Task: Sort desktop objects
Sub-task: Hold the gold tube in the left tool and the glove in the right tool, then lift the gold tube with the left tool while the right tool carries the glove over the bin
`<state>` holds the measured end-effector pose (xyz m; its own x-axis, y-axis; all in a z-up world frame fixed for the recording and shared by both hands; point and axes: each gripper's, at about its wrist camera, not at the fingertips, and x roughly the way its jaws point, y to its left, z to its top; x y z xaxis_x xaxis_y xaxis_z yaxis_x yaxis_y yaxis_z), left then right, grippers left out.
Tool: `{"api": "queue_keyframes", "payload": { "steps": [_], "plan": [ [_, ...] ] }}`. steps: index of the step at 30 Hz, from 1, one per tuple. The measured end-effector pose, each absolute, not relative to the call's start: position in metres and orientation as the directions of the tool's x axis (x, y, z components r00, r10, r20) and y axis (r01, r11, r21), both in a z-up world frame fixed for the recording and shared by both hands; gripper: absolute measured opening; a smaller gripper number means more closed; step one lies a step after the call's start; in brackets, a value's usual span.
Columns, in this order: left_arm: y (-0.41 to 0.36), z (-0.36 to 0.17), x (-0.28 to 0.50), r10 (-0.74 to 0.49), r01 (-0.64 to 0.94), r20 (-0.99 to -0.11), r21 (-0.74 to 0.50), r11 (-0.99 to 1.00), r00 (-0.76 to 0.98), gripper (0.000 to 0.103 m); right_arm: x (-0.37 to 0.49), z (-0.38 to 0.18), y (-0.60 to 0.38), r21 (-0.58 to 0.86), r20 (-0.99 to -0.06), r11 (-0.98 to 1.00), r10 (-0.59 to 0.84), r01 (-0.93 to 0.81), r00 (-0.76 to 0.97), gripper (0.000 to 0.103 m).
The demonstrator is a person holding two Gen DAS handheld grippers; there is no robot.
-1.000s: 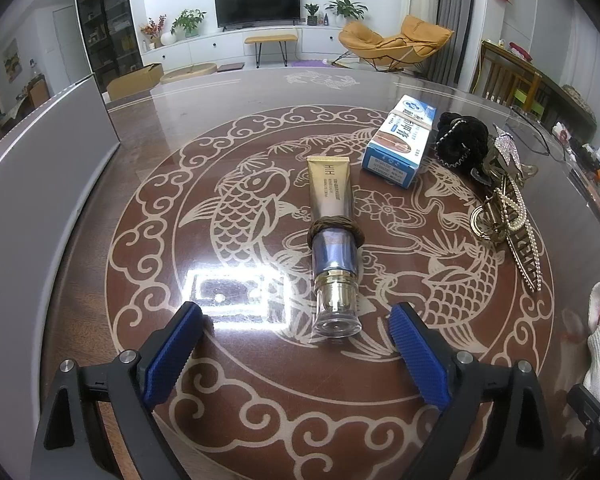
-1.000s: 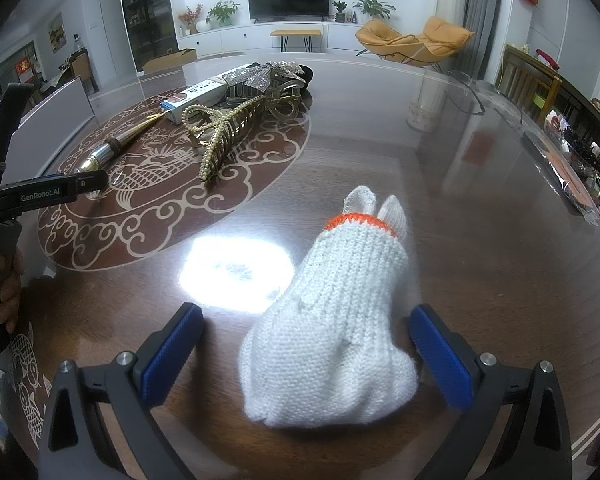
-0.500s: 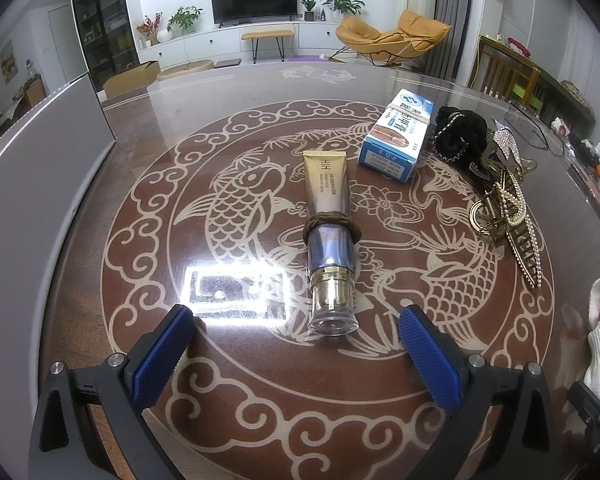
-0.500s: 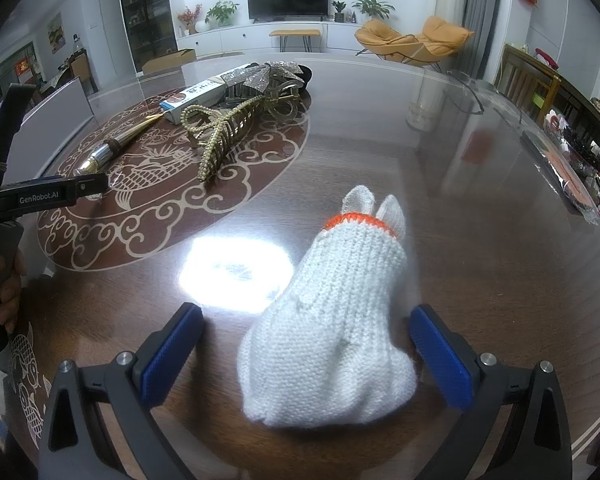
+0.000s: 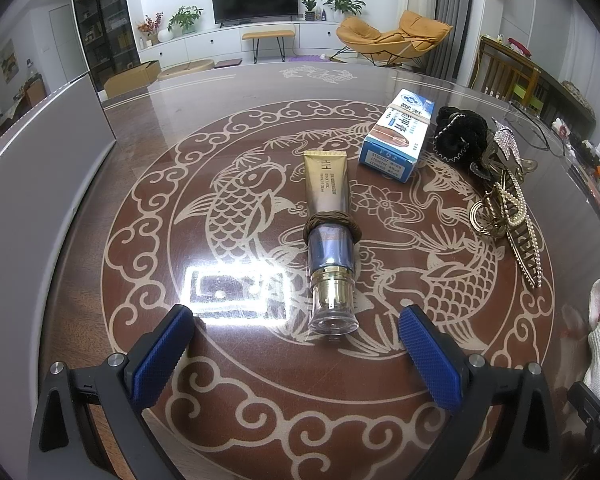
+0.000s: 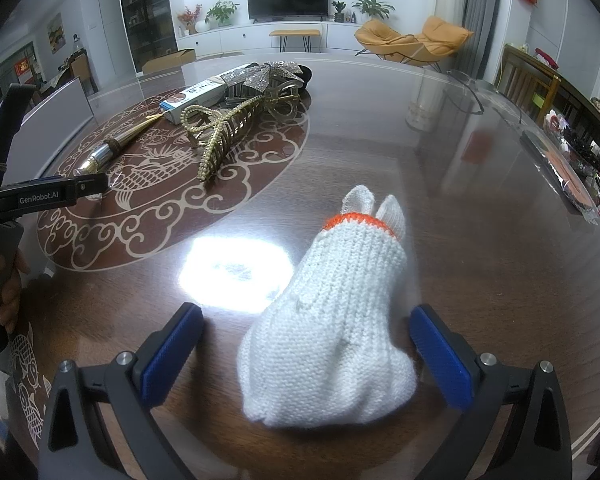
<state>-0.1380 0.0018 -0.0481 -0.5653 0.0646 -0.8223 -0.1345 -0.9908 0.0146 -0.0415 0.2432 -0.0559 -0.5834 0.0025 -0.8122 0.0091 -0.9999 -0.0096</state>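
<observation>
Left hand-held gripper [image 5: 296,354] spread apart before the gold cream tube [image 5: 328,236] lying on the desk [image 5: 220,128], right hand-held gripper [image 6: 306,350] wide apart, straddling white knit glove [image 6: 336,328]

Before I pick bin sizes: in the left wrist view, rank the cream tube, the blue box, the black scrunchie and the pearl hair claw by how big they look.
1. Cream tube, clearly the longest, though nearest the camera.
2. Pearl hair claw and blue box: too close to rank; the box lies farther off.
3. Black scrunchie, smallest.
</observation>
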Motion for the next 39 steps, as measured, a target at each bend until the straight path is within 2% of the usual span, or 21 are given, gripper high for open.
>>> {"api": "queue_keyframes", "payload": {
  "steps": [10, 13, 18, 21, 25, 26, 27, 28, 29, 30, 33, 39],
  "plan": [
    [-0.003, -0.049, -0.134, 0.062, -0.129, -0.826, 0.013, -0.992, -0.561, 0.103, -0.041, -0.056, 0.243, -0.01, -0.812, -1.0, 0.003, 0.009, -0.583, 0.103],
    [-0.007, -0.047, -0.131, 0.094, -0.197, -0.852, 0.011, -0.98, -0.515, 0.103, -0.041, -0.056, 0.243, -0.01, -0.812, -1.0, 0.002, 0.009, -0.583, 0.103],
    [-0.017, -0.036, -0.152, 0.069, -0.19, -0.867, 0.031, -0.981, -0.493, 0.103, -0.042, -0.056, 0.243, -0.009, -0.812, -1.0, 0.002, 0.009, -0.583, 0.103],
    [-0.015, -0.038, -0.173, 0.098, -0.183, -0.891, -0.017, -0.983, -0.443, 0.103, -0.042, -0.056, 0.243, -0.01, -0.812, -1.0, 0.003, 0.009, -0.583, 0.103],
    [0.007, -0.044, -0.193, 0.049, -0.221, -0.902, 0.052, -0.974, -0.43, 0.103, -0.042, -0.056, 0.243, -0.01, -0.812, -1.0, 0.003, 0.009, -0.583, 0.103],
    [0.01, -0.043, -0.198, 0.058, -0.222, -0.899, 0.044, -0.974, -0.433, 0.091, -0.042, -0.056, 0.243, -0.01, -0.812, -1.0, 0.003, 0.009, -0.583, 0.103],
    [0.011, -0.041, -0.201, 0.096, -0.219, -0.896, 0.002, -0.976, -0.434, 0.068, -0.042, -0.056, 0.243, -0.009, -0.813, -1.0, 0.002, 0.009, -0.583, 0.103],
    [0.013, -0.038, -0.202, 0.083, -0.212, -0.892, 0.014, -0.977, -0.445, 0.056, -0.042, -0.056, 0.243, -0.008, -0.812, -1.0, 0.001, 0.01, -0.583, 0.103],
    [0.015, -0.036, -0.203, 0.101, -0.22, -0.889, 0.0, -0.976, -0.447, 0.032, -0.042, -0.056, 0.243, -0.007, -0.813, -1.0, -0.001, 0.011, -0.582, 0.103],
    [0.018, -0.035, -0.202, 0.098, -0.228, -0.888, 0.008, -0.974, -0.45, 0.028, -0.041, -0.055, 0.243, -0.005, -0.814, -1.0, -0.005, 0.016, -0.58, 0.103],
    [0.017, -0.036, -0.189, 0.121, -0.255, -0.879, 0.001, -0.967, -0.462, 0.028, -0.035, -0.052, 0.251, 0.044, -0.827, -0.998, -0.065, 0.052, -0.559, 0.103],
    [-0.01, -0.03, -0.131, 0.171, -0.233, -0.839, -0.054, -0.971, -0.517, 0.028, -0.007, -0.042, 0.291, 0.256, -0.825, -0.967, -0.219, 0.001, -0.522, 0.103]
  ]
}}
